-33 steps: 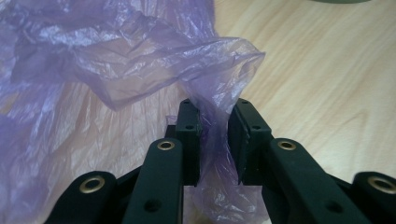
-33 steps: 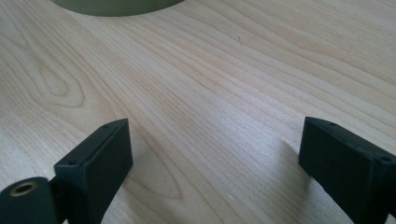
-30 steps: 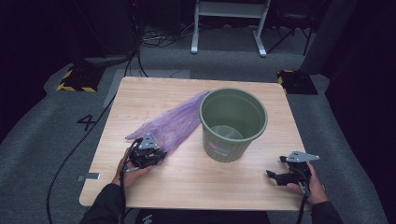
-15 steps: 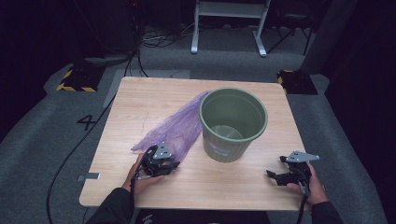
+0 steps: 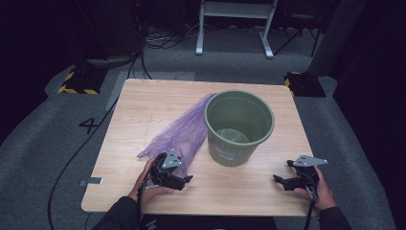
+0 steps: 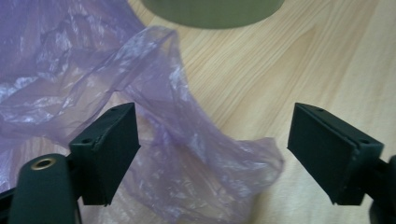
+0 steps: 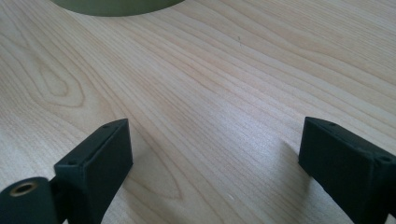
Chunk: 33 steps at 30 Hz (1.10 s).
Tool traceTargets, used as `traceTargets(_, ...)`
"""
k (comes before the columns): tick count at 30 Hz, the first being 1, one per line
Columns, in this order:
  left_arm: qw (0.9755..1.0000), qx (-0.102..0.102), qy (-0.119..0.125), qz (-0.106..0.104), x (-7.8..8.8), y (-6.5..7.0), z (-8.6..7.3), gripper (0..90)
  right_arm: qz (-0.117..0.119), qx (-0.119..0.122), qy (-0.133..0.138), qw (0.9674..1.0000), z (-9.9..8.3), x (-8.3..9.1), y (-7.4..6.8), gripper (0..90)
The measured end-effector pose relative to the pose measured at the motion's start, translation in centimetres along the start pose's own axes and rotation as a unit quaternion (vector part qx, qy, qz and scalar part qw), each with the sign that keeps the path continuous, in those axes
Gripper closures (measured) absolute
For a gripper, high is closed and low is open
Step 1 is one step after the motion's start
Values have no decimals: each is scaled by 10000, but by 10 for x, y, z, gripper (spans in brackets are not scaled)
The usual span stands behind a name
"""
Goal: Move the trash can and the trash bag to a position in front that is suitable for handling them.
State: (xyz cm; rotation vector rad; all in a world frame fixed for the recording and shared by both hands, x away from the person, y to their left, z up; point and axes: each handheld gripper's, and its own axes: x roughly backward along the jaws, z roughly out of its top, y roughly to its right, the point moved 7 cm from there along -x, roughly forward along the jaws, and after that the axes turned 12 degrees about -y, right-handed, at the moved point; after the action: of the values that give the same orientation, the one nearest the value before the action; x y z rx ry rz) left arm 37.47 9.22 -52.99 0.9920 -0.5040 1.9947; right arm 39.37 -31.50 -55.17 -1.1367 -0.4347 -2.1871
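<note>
Judging the risk first: thin purple bag [image 6: 154,154] lying loose between the jaws of the left tongs [image 6: 212,154], pads not pressing on it, jaws just opened wide with the film slack in the gap. Likely trouble from here: closing on a single flimsy fold and tearing it or letting it slide free, since the plastic looks slippery and crumpled; or clamping both layers together, leaving the mouth of the bag sealed and useless for lining the green bin [image 5: 239,125]. Another hazard: dragging the bag toward the bin with the near fold snagged under a jaw, nudging or tipping the bin, standing just ahead and to the right of the left tongs. Bag placement: stretching from under the left tongs away and up along the desk [image 5: 143,103], far end touching the bin's side. As for pose: left hand [image 5: 148,184] low on the desk, knuckles near the wood, tongs pointing roughly level and forward toward the bin's base. Right tongs [image 5: 292,179] also spread wide, nothing between the pads but bare wood, resting near the desk's front right corner, well apart from the bag, bin ahead and to the left; right hand [image 5: 318,189] gripping from behind, forearm entering from the near edge.
</note>
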Motion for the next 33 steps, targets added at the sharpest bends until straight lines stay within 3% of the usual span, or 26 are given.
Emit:
traceTargets(6,9999,-123,104,-30,13,3,2,158,1,1,0,10000,0,0,0,96)
traceTargets(12,9990,-9,418,124,37,-9,6,157,0,0,-1,10000,0,0,0,96)
traceTargets(20,9973,107,652,326,57,-21,4,157,1,0,0,10000,0,0,0,96)
traceTargets(21,9965,140,700,426,62,-26,3,157,0,0,0,10000,0,0,0,96)
traceTargets(26,9947,348,805,544,71,-43,-1,157,1,0,0,10000,0,0,0,96)
traceTargets(27,9934,461,844,627,75,-54,-4,157,1,1,0,10000,0,0,0,96)
traceTargets(31,9890,680,1028,814,85,-76,-9,157,1,1,1,10000,0,0,0,96)
traceTargets(32,9890,680,1028,814,85,-76,-9,157,1,1,1,10000,0,0,0,96)
traceTargets(33,9874,785,1031,913,87,-87,-11,158,1,0,0,10000,0,0,0,96)
